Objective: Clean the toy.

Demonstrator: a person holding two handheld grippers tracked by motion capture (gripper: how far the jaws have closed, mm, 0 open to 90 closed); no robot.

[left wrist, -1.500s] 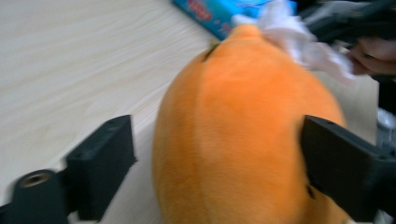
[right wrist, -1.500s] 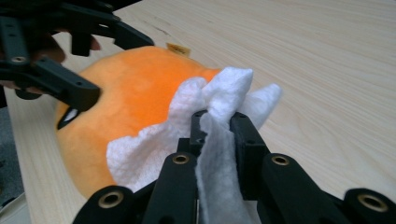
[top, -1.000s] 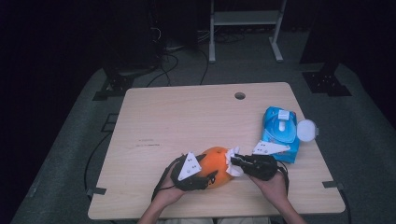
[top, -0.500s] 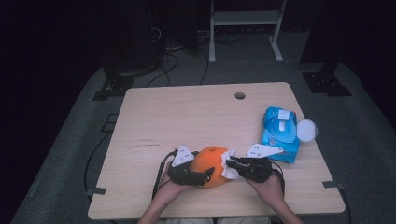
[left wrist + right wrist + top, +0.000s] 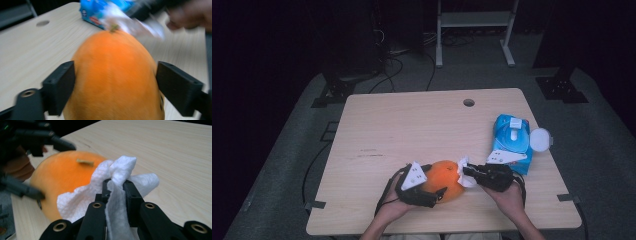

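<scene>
We see a round orange pumpkin-like fruit with a short stem resting on the light wooden table, near its front edge, between the two grippers. The left gripper sits just beside the fruit on its left. Its jaws have just been opening; in the left gripper view the orange fruit lies between the two black pads, the left pad right at the skin and the right pad standing a little clear, so the grip is released.

The right gripper meets the fruit from the right. Its jaws are clenched on a crumpled white paper tissue, and in the right gripper view the tissue lies against the side of the fruit, close to the stem.

A blue wet-wipe packet with an opened white round lid lies on the table just beyond the right hand, near the right edge.
</scene>
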